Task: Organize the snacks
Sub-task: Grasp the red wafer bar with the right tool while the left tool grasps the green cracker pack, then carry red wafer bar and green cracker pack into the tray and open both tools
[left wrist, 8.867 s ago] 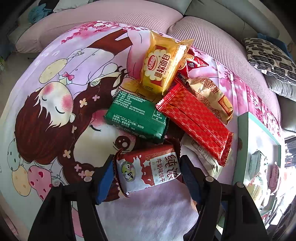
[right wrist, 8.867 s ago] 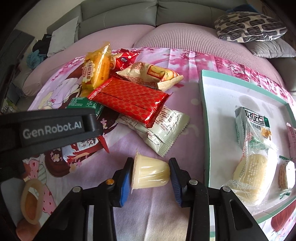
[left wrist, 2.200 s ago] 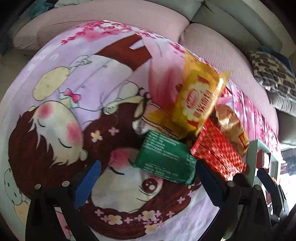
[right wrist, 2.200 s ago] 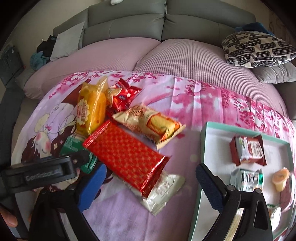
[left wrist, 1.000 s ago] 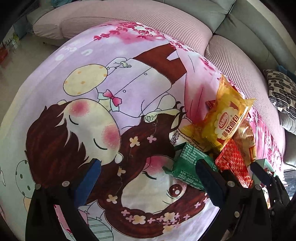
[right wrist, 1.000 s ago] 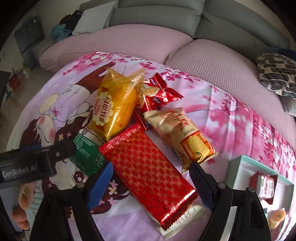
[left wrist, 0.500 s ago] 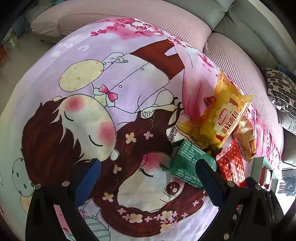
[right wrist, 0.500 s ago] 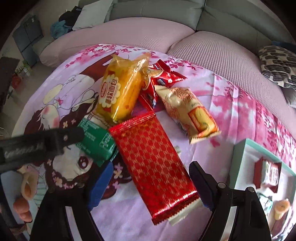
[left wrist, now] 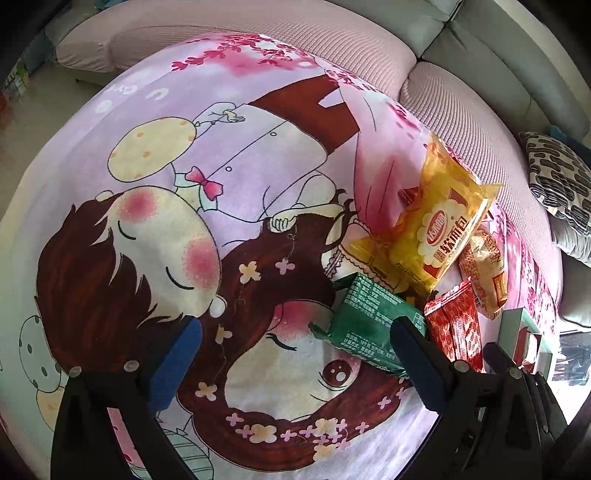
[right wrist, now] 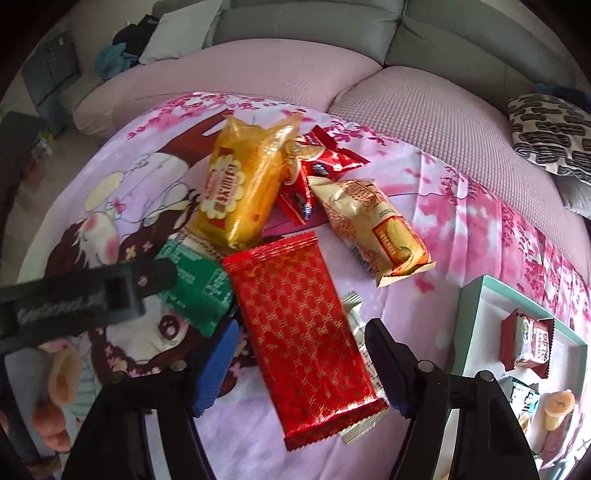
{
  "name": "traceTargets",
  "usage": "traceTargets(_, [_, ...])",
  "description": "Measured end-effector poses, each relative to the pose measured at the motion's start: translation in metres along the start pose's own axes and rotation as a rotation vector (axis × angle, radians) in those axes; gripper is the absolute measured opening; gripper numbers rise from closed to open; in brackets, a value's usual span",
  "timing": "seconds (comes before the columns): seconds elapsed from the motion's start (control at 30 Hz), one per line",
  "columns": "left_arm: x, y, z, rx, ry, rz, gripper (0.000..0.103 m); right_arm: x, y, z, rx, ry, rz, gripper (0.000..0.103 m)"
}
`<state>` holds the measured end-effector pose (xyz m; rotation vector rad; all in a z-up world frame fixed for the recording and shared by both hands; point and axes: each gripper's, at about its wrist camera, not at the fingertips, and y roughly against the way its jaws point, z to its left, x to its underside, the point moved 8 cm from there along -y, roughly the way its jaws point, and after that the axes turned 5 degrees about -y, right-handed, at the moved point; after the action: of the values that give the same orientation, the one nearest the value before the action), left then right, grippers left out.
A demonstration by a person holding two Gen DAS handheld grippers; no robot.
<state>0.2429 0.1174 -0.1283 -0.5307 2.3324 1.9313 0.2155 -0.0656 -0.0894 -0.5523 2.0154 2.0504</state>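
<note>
Cartoon-print cloth (left wrist: 229, 192) over pink sofa. Left gripper (left wrist: 295, 354): jaws wide, nothing between, green packet (left wrist: 369, 325) beside its right finger. Right gripper (right wrist: 299, 365): jaws closing, straddling long red packet (right wrist: 303, 332), pads not yet touching. Right view alone showed 1 teal tray (right wrist: 467, 332) holding sorted snacks.

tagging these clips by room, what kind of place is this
Most likely a home living room: a grey sectional sofa with a patterned cushion, and a cartoon-print cloth spread over a low surface with snack packets piled on it.
</note>
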Motion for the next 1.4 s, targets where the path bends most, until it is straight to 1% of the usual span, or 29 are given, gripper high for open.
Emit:
traceTargets(0.17, [-0.001, 0.000, -0.011, 0.020, -0.037, -0.009, 0.102, 0.001, -0.002, -0.012, 0.014, -0.064, -0.001, 0.064])
traceTargets(0.27, [-0.001, -0.002, -0.022, 0.040, -0.072, -0.006, 0.102, 0.004, 0.000, -0.021, 0.024, -0.110, 0.000, 0.063])
traceTargets(0.47, [0.001, -0.010, -0.040, 0.050, -0.148, 0.003, 0.102, 0.015, 0.006, -0.038, 0.035, -0.163, -0.007, 0.063])
traceTargets(0.6, [0.003, -0.020, -0.050, 0.033, -0.193, 0.014, 0.102, 0.023, 0.009, -0.050, 0.042, -0.201, -0.006, 0.062])
traceTargets(0.8, [-0.002, -0.028, -0.060, 0.006, -0.224, -0.003, 0.101, 0.032, 0.011, -0.061, 0.043, -0.243, 0.001, 0.060])
traceTargets(1.03, [-0.004, -0.033, -0.067, -0.037, -0.267, -0.007, 0.100, 0.037, 0.016, -0.059, 0.043, -0.241, -0.009, 0.060])
traceTargets(1.07, [-0.003, -0.033, -0.068, -0.043, -0.274, -0.006, 0.100, 0.038, 0.016, -0.058, 0.042, -0.240, -0.009, 0.060])
traceTargets(1.13, [0.002, -0.034, -0.074, -0.063, -0.294, 0.001, 0.094, 0.041, 0.016, -0.056, 0.034, -0.242, -0.006, 0.060])
traceTargets(1.23, [0.012, -0.038, -0.086, -0.114, -0.326, 0.004, 0.087, 0.045, 0.014, -0.054, 0.018, -0.248, 0.005, 0.060])
traceTargets(1.3, [0.014, -0.036, -0.091, -0.108, -0.327, 0.004, 0.077, 0.049, 0.012, -0.053, 0.007, -0.257, 0.016, 0.058])
traceTargets(1.33, [0.015, -0.034, -0.092, -0.107, -0.325, 0.003, 0.074, 0.051, 0.011, -0.052, 0.004, -0.259, 0.021, 0.057])
traceTargets(1.4, [0.016, -0.032, -0.094, -0.102, -0.327, 0.003, 0.073, 0.054, 0.010, -0.051, -0.001, -0.260, 0.022, 0.057])
